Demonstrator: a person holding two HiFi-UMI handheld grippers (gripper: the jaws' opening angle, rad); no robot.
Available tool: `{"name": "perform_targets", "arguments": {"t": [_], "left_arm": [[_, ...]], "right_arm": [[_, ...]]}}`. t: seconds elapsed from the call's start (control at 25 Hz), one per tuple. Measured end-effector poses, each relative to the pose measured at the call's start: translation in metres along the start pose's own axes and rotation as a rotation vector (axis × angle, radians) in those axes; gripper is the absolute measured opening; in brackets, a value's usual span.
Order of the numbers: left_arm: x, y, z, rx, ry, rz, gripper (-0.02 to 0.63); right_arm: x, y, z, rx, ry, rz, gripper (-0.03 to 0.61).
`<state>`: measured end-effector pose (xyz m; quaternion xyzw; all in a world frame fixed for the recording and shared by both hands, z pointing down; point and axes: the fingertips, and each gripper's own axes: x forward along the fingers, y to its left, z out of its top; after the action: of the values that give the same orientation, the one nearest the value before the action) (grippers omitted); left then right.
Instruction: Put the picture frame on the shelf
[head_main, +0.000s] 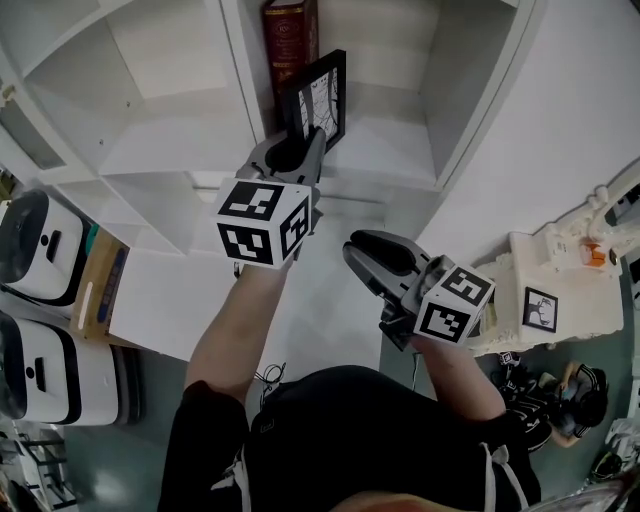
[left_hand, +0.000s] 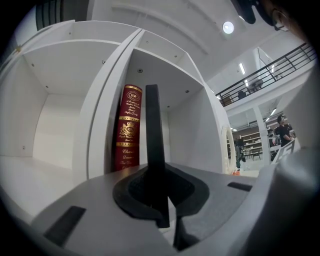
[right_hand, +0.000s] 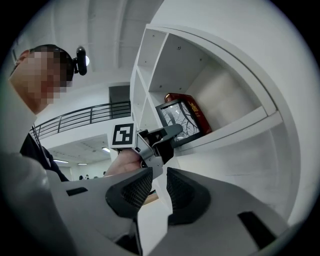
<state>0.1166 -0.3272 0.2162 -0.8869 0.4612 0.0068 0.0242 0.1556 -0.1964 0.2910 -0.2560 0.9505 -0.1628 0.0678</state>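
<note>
The black picture frame (head_main: 318, 98), with a branch drawing behind glass, stands upright in a compartment of the white shelf (head_main: 400, 140), just right of a red book (head_main: 289, 35). My left gripper (head_main: 297, 150) is shut on the frame's near edge. In the left gripper view the frame (left_hand: 152, 140) shows edge-on between the jaws, with the book (left_hand: 128, 130) behind it. My right gripper (head_main: 372, 255) hangs open and empty, back from the shelf and lower right of the left one. The right gripper view shows the frame (right_hand: 179, 122) with its lower edge at the shelf board, and the left gripper (right_hand: 161, 141) on it.
Other shelf compartments to the left (head_main: 150, 90) hold nothing. Two white machines (head_main: 40, 250) and a cardboard box (head_main: 95, 285) stand on the floor at the left. A small white cabinet (head_main: 560, 250) with another framed picture (head_main: 540, 308) is at the right.
</note>
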Motion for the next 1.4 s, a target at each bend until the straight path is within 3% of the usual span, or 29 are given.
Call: {"name": "perform_targets", "arguments": {"t": [0.48,0.8,1.12,1.4], "left_arm": [[0.002,0.002,-0.001,-0.01,-0.034,0.021,0.041],[-0.002,0.001,0.001,0.05,-0.023,0.05,0.052],[0.009,0.001,0.011,0.08,-0.006,0.159,0.046],[0.022,-0.001,0.006,0.002,0.024,0.163,0.046]], "right_arm": [[-0.001,-0.014,-0.024,0.085,0.031,-0.024,0.098],[-0.003,-0.01,-0.026,0.092,0.036,-0.013,0.098],[-0.007,-0.003,-0.025,0.097,0.028,0.013,0.098],[-0.014,-0.003,-0.027,0.108,0.037,0.042,0.098]]}}
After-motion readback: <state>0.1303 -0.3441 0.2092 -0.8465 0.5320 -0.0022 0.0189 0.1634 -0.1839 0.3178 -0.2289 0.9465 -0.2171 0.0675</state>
